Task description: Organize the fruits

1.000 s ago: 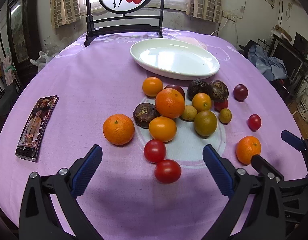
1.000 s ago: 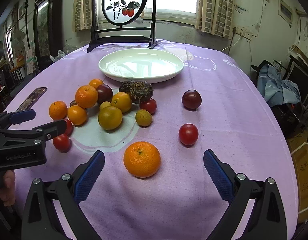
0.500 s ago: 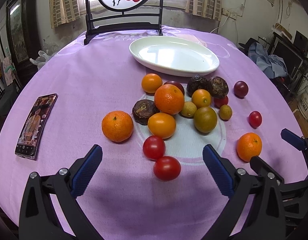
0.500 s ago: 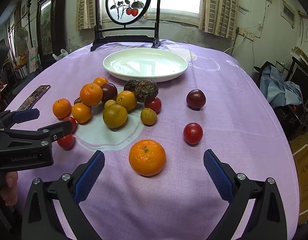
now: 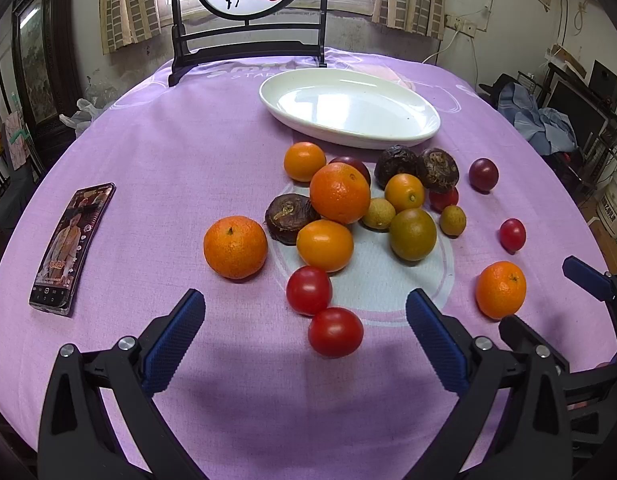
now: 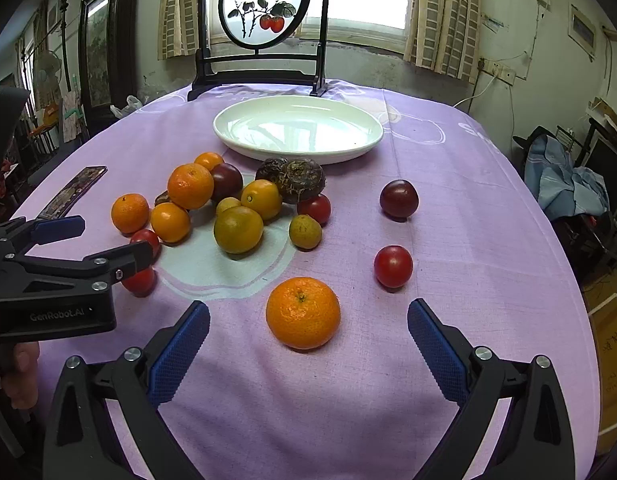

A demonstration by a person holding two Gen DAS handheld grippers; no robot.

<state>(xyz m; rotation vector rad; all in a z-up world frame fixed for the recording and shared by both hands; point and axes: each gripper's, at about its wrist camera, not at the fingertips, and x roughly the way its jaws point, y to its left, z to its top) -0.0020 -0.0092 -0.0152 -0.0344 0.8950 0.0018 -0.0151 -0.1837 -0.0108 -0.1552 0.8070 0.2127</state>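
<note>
We had lots of bare purple table (image 6: 448,208) around the white plate (image 6: 298,130). Our right gripper (image 6: 308,344) was wide open and empty, with an orange (image 6: 303,313) between its jaws. Our left gripper (image 5: 304,334) was wide open too, a red tomato (image 5: 335,332) between its jaws.

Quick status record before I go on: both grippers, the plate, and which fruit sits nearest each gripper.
left gripper: open, holds nothing
right gripper: open, holds nothing
plate: white, oval, no fruit in it, at the far side of the fruit
nearest to left gripper: red tomato, between the open fingers, on the cloth
nearest to right gripper: orange mandarin, ahead between the fingers, apart from the main cluster
main cluster: oranges, tomatoes, dark brown fruits, just before the plate
phone: flat on the purple tablecloth, left of the fruit
</note>
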